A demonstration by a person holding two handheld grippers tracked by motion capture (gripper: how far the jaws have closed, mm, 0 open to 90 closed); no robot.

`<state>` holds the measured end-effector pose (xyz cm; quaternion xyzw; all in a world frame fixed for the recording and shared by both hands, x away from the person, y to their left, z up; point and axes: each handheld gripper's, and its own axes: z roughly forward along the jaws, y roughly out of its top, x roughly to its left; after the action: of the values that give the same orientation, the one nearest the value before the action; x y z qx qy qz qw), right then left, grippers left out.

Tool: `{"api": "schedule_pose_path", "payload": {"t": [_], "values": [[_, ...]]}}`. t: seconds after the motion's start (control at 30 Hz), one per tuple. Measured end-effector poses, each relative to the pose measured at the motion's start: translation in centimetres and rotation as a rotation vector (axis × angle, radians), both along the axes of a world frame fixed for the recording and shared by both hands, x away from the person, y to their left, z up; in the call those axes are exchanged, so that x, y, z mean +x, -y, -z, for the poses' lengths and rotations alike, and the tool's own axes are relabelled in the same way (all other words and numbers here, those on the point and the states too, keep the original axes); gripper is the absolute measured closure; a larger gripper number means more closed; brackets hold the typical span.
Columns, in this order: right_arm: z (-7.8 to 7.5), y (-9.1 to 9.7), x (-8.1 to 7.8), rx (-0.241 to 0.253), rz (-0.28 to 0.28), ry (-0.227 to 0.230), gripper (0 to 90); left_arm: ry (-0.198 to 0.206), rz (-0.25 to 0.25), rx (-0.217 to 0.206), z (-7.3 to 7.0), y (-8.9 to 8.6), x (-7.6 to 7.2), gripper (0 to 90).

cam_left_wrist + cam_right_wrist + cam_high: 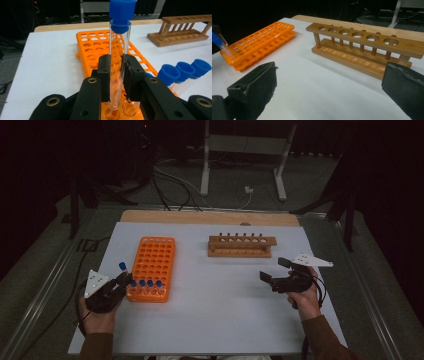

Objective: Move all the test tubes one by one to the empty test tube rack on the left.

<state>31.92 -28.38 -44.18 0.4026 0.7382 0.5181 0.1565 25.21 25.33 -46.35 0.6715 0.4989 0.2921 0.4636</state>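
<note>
My left gripper [116, 61] is shut on a clear test tube [119, 40] with a blue cap [122, 10], held upright. The tube's round bottom hangs right at the near left corner of the orange rack [100, 47]; I cannot tell whether it has entered a hole. In the high view the left gripper [125, 279] sits at the front left corner of the orange rack [154, 257], with the blue cap [122, 266] sticking up. Several blue-capped tubes [150, 283] stand in the rack's front row. My right gripper [274, 272] is open and holds nothing.
A wooden tube rack [241, 246] with no tubes in it stands at the back middle of the white table [215, 320]. From the right gripper view the wooden rack [362, 47] lies ahead and the orange rack [259, 43] to the left. A wooden board edge [210, 217] runs behind the table.
</note>
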Motion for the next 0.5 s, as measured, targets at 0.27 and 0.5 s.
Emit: {"api": "schedule_pose_path", "payload": {"t": [0.27, 0.5], "values": [[0.1, -0.2, 0.0, -0.006, -0.002, 0.000, 0.1, -0.006, -0.010, -0.033, 0.3, -0.9, -0.4, 78.0], [0.4, -0.2, 0.0, -0.007, -0.002, -0.005, 0.1, -0.081, 0.027, 0.012, 2.0, -0.4, -0.1, 78.1]]}}
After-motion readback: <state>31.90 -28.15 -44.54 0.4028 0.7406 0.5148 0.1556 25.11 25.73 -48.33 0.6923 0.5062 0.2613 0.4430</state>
